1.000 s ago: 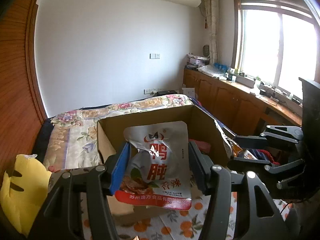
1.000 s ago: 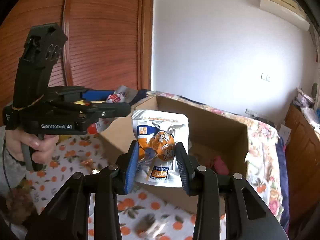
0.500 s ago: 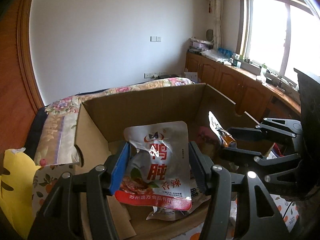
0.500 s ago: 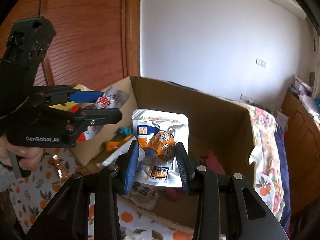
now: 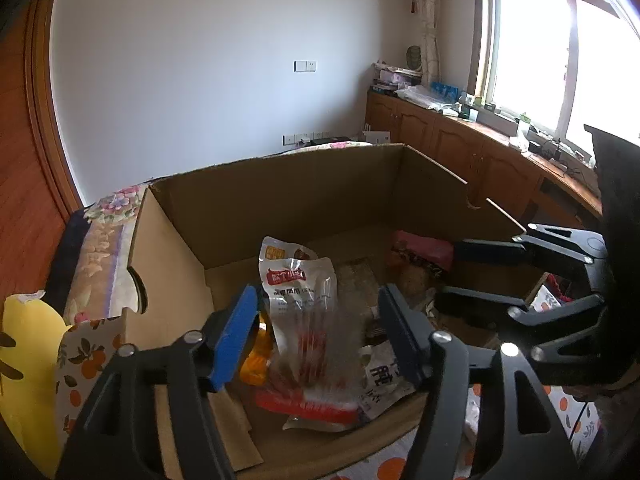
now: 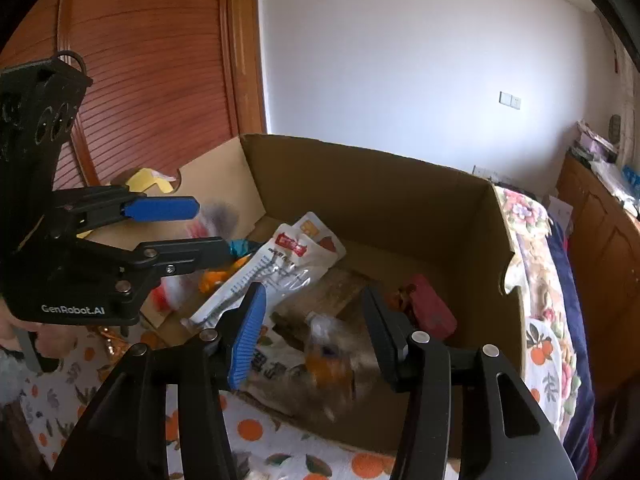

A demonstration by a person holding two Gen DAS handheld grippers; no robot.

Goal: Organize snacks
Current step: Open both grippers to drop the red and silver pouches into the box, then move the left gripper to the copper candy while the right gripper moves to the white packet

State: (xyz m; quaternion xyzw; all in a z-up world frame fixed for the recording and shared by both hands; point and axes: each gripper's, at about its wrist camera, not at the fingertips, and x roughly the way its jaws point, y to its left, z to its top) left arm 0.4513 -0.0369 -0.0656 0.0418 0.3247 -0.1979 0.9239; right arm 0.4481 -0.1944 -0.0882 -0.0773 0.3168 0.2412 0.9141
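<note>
White wall, a bright window and wooden cabinets fill the background of our left wrist view, and an open cardboard box (image 5: 288, 200) sits below on an orange-print cloth (image 5: 74, 364). Our left gripper (image 5: 316, 332) hangs over the box's near edge; its jaws have just been opening and now stand well apart. Between them a red-and-silver snack pouch (image 5: 308, 364) shows only as a blur, free of both fingers (image 5: 234, 336), above other packets lying on the box floor. A clear packet with a red label (image 5: 298, 288) leans behind it, and a pink packet (image 5: 422, 250) lies by the far right wall. Our right gripper (image 5: 480, 276) reaches in from the right.

From the right wrist, wood panelling and the white wall stand behind the same box (image 6: 380, 196). The right gripper (image 6: 316, 332) has also just been opening; its jaws are spread, and an orange-and-white pouch (image 6: 330, 364) is blurred between them, touching neither finger, over the packets inside. At left, the left gripper (image 6: 188, 228) stands open, a hand (image 6: 24, 340) on its handle.
</note>
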